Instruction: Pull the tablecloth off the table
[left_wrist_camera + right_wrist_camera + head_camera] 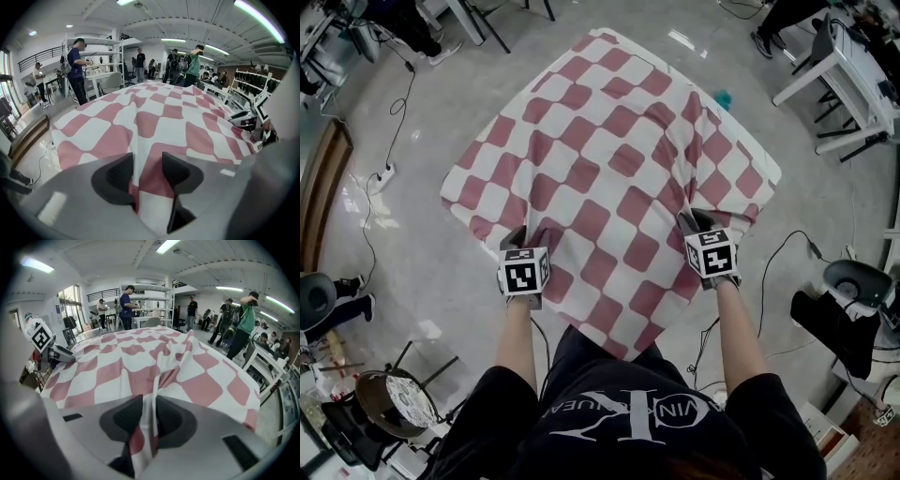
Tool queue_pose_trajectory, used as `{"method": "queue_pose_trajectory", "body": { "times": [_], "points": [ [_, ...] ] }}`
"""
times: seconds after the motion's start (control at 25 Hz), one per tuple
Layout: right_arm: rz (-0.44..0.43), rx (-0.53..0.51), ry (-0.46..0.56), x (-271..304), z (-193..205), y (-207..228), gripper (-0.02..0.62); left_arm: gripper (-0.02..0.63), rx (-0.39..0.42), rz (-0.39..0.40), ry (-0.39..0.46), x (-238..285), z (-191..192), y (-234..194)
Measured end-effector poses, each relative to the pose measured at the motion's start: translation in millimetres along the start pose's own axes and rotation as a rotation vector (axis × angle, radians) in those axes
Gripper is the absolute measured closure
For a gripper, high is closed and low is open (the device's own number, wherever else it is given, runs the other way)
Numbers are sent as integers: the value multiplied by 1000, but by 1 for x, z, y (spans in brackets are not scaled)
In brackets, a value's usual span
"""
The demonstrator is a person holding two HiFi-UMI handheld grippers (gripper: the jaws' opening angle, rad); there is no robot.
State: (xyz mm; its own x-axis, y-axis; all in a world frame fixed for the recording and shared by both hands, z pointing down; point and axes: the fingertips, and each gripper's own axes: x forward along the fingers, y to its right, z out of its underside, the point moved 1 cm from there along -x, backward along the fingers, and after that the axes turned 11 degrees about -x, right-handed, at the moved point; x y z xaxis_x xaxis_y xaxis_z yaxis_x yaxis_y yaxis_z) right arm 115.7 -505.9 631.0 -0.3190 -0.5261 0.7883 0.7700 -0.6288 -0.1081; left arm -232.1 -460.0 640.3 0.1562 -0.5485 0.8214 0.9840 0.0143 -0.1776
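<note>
Right, the tablecloth (609, 159) lies draped over the hidden counter. We hold its near edge with the left gripper (525, 236) at 7 o'clock and the right gripper (692, 223) at 5, each pinched narrow on a fold, probably spaced for an even pull.

White print on the black shirt (628, 424), at the bottom of the head view, stands upside down. Only the letters "VIN K" read clearly, beside a large monogram; the rest is unclear. The left cube (523, 272) and right cube (713, 254) bear black-and-white square markers, no letters.
</note>
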Motion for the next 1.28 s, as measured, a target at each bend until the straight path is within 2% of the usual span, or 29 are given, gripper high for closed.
{"method": "queue_pose_trajectory", "body": {
  "times": [0.16, 0.28, 0.4, 0.48, 0.68, 0.96, 1.28],
  "points": [
    [3, -12, 1, 1, 0, -1, 502, 533, -50, -2, 19, -3, 3, 4],
    [2, -28, -1, 2, -1, 0, 517, 571, -44, 17, 23, -2, 9, 16],
    [1, -43, -1, 0, -1, -9, 543, 578, 14, 13, 14, -5, 16, 22],
    [2, -54, -1, -2, 0, -17, 556, 580, 25, 16, 7, -7, 19, 23],
    [-34, -76, 5, -7, 4, -30, 566, 583, -5, 57, 2, -10, 28, 34],
    [-66, -90, 30, -17, 24, -69, 568, 586, -12, 62, 13, -19, 57, 37],
    [-101, -126, 49, -27, 27, -87, 571, 586, -43, 64, 36, -28, 66, 44]
  ]
}}
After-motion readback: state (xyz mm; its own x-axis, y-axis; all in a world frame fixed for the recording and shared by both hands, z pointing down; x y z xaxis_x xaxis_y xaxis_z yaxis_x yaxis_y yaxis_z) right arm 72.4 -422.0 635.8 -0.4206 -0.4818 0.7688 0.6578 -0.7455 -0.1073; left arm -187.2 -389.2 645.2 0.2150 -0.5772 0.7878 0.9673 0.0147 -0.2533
